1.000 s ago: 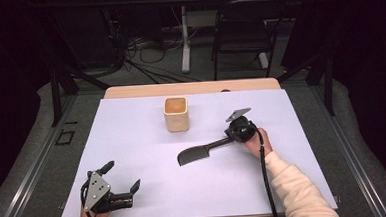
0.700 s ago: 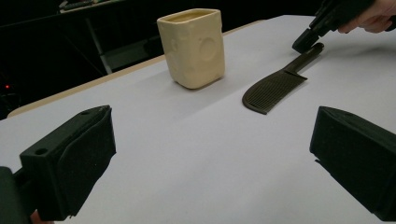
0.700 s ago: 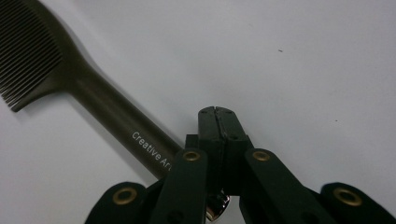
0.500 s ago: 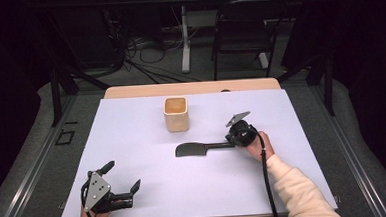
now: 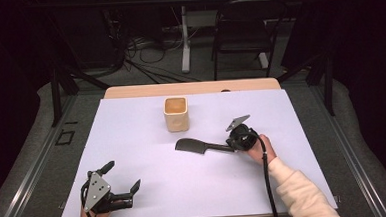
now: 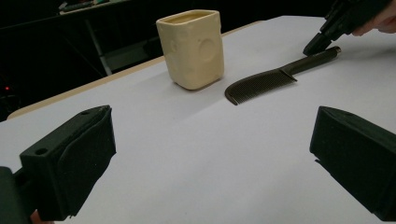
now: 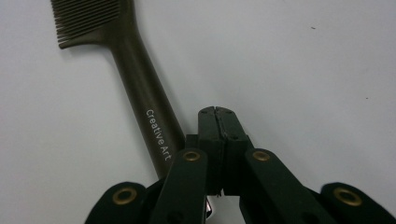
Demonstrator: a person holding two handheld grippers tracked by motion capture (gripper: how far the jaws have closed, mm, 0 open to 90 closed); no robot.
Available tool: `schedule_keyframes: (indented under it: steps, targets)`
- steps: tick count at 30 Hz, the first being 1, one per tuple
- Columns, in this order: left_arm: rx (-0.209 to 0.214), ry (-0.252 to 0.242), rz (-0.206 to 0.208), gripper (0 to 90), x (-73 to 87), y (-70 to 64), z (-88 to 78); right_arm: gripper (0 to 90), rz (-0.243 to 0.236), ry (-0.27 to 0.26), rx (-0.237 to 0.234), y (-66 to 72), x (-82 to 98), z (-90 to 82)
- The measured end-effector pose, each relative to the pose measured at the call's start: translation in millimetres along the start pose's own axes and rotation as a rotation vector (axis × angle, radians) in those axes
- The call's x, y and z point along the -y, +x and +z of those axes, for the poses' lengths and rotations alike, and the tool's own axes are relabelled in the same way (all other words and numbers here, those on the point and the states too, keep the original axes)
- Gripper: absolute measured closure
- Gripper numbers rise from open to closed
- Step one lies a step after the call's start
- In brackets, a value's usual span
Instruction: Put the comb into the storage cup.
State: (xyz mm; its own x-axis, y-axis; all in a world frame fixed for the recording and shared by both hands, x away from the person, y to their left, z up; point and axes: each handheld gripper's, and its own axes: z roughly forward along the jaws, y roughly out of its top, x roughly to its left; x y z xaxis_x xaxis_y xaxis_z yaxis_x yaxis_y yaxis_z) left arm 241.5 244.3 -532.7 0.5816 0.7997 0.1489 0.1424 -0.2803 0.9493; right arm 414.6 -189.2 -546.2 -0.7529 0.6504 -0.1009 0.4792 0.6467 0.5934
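Over the last second I've swung the comb (image 5: 199, 146) round with the right gripper (image 5: 231, 145): its toothed end lay down and to the left, and now it lies nearly level across the tabletop (image 5: 132, 141), teeth pointing left, just in front of the cup (image 5: 176, 113) but not touching it. In the right gripper view the fingers (image 7: 215, 122) are pressed together with nothing between them, their tips resting beside the comb's handle (image 7: 154, 121). So I judge this as nudging, not grasping; the comb is being lined up, and a real pick would need those fingers opened first.

The left gripper (image 5: 122, 183) sits at the near left corner, fingers (image 6: 70, 163) spread wide and empty, well apart from everything.

The comb is dark, matte plastic: a thick rounded handle with small white lettering, widening into a flat blade of fine, close teeth. The cup is cream-coloured, squarish with softened corners and shallow round dimples on its walls, glazed-looking. The tabletop cover is smooth, pale and plain.
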Motion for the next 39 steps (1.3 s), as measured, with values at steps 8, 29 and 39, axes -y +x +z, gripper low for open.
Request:
schedule_keyframes:
  steps: [8,29,39]
  targets:
    - [-0.003,-0.001,-0.002,0.3,0.1,0.3,-0.2,89.6,-0.010,0.005,-0.009,5.3,1.8,-4.2]
    - [0.004,0.001,0.000,0.3,-0.1,0.1,-0.3,67.9,-0.043,-0.015,0.002,4.3,1.3,-17.5]
    - [0.005,0.002,0.004,0.2,-0.3,-0.4,-0.4,50.2,-0.072,0.001,-0.027,3.6,-3.2,-28.6]
